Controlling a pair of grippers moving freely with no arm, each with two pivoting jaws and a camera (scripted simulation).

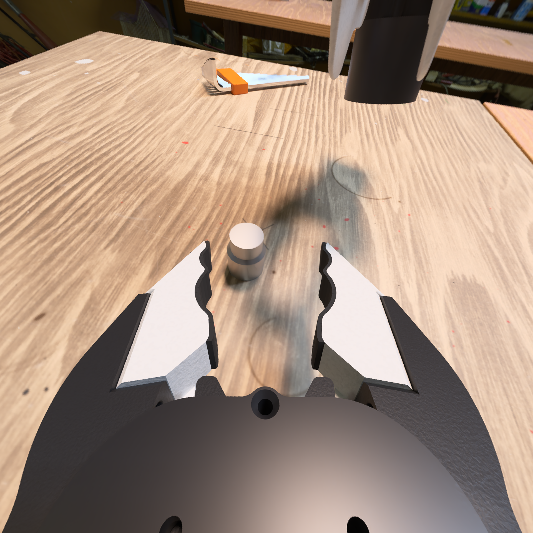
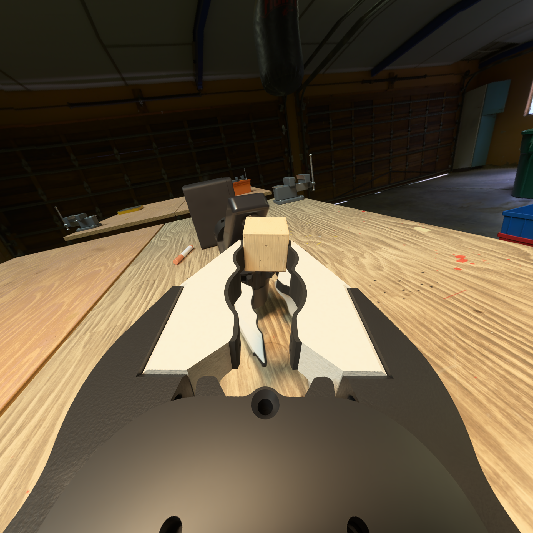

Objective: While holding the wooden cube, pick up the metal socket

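In the left wrist view the metal socket [image 1: 246, 251], a short silver stepped cylinder, stands upright on the wooden table [image 1: 115, 173]. My left gripper [image 1: 265, 245] is open, and the socket stands just ahead between its fingertips, nearer the left finger, touching neither. In the right wrist view my right gripper [image 2: 265, 245] is shut on the pale wooden cube [image 2: 265, 244] and holds it above the table. The left gripper [image 2: 245, 219] shows beyond and below the cube. The right gripper's body [image 1: 383, 49] hangs at the top right of the left wrist view.
A set of hex keys in an orange holder [image 1: 239, 79] lies far on the table. An orange marker [image 2: 183, 255] lies on the table, and grey vises [image 2: 291, 187] stand at the far edges. Blue and red bins [image 2: 517, 225] stand at the right.
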